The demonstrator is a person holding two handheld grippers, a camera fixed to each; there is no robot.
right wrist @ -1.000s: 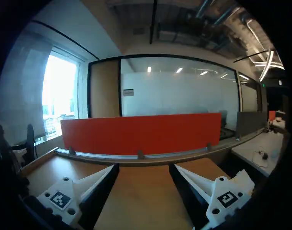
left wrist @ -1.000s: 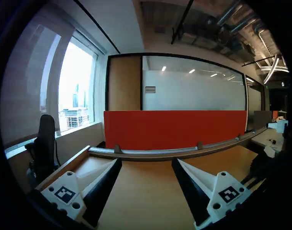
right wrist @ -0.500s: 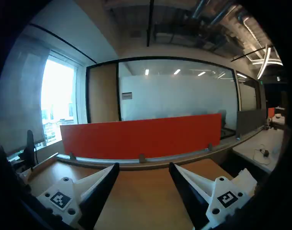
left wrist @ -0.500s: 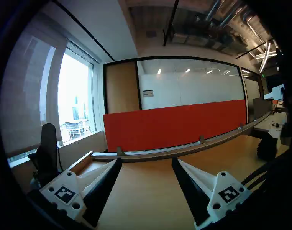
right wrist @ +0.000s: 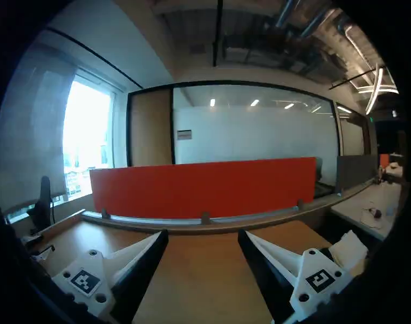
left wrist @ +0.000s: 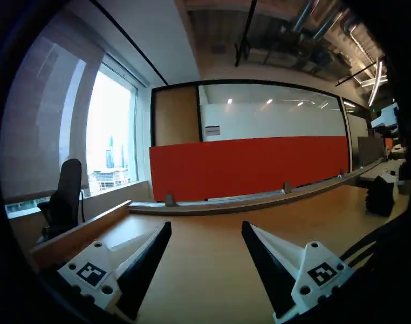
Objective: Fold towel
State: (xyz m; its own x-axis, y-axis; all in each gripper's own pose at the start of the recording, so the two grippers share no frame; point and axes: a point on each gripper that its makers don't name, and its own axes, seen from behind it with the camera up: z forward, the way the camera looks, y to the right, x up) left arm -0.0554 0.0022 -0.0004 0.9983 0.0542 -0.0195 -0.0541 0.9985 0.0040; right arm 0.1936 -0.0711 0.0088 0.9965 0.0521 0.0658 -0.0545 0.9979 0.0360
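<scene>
Both left gripper [left wrist: 205, 223] and right gripper [right wrist: 203, 232] spread fingers; right gripper view catches towel [right wrist: 350, 249].

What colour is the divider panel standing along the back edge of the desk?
Plain orange-red; the divider panel shows best in the right gripper view.

A white towel [right wrist: 350, 249] lies rumpled at the desk's [right wrist: 203, 272] right edge.

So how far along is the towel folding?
Nothing looks done yet. In hand: nothing. The left tool and the right tool are both open over the wooden desk. A white crumpled thing lies on the desk beside the right tool. It may be the towel, but I cannot tell. Left: gripping it and every fold.
</scene>
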